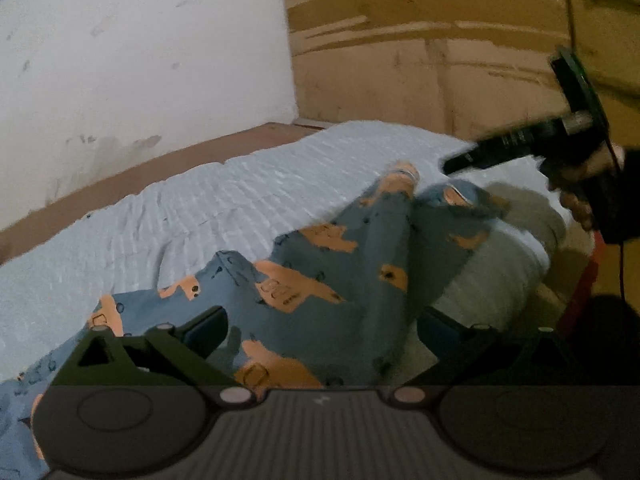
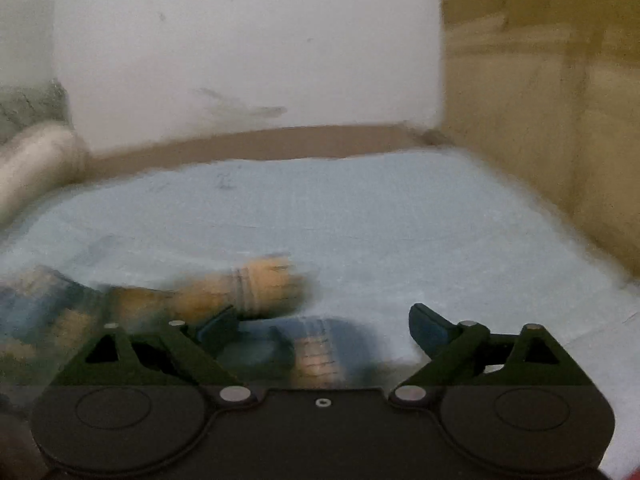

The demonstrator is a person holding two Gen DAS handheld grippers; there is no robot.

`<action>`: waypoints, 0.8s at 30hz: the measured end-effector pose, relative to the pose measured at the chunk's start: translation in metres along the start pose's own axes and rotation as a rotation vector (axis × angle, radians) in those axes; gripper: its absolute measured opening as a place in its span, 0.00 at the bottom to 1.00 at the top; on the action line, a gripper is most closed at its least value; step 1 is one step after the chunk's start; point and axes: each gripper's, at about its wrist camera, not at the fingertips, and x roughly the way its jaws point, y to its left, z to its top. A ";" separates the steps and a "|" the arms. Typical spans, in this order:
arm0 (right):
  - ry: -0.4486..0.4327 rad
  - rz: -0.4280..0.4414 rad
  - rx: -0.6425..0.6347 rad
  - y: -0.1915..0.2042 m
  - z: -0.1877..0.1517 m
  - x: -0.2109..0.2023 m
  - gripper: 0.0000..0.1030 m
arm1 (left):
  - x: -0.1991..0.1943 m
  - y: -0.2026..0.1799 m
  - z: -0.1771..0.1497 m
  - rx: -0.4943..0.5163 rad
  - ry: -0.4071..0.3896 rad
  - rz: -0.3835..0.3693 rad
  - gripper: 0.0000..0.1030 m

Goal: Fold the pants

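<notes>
Blue pants (image 1: 340, 280) with orange prints lie on a light blue bed cover (image 1: 180, 216), legs running away from the left wrist camera to the cuffs (image 1: 404, 172). My left gripper (image 1: 320, 332) is open over the waist end, its jaws either side of the cloth. My right gripper (image 1: 452, 166) shows in the left wrist view, held in a hand just beyond the cuffs. In the blurred right wrist view my right gripper (image 2: 324, 328) is open, with the orange-banded cuffs (image 2: 264, 288) between and left of its jaws.
A white wall (image 1: 140, 60) and a brown bed edge (image 1: 120, 180) lie behind the bed. A yellow-brown wooden panel (image 1: 420, 60) stands at the far end. A pale bolster (image 2: 32, 164) lies at the left of the right wrist view.
</notes>
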 end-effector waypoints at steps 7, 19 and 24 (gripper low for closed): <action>0.147 0.263 0.221 0.008 -0.019 0.041 0.82 | -0.006 -0.025 -0.019 0.176 0.067 0.021 0.73; 0.217 0.508 0.317 0.066 -0.043 0.005 0.83 | 0.000 0.021 -0.003 -0.123 0.062 0.023 0.01; 0.237 0.667 0.417 0.092 -0.064 -0.007 0.83 | -0.001 0.051 0.012 -0.281 0.053 -0.029 0.00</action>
